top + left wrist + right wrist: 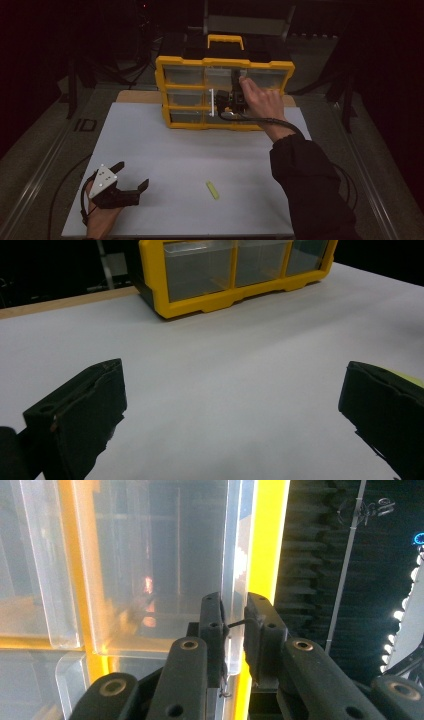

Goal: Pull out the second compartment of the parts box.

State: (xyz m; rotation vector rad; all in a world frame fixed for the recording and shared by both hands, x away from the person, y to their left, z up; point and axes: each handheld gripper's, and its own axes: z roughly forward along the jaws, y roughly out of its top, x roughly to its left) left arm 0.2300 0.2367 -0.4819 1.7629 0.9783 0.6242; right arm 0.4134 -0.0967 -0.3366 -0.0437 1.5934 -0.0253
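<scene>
Two fingers (212,625) on clear drawer (232,580).

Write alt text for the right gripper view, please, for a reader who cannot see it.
The right gripper has its two black jaws shut on the thin clear edge of a transparent drawer in a yellow organiser. More clear drawer fronts sit to the left, and a dark background lies to the right.
</scene>
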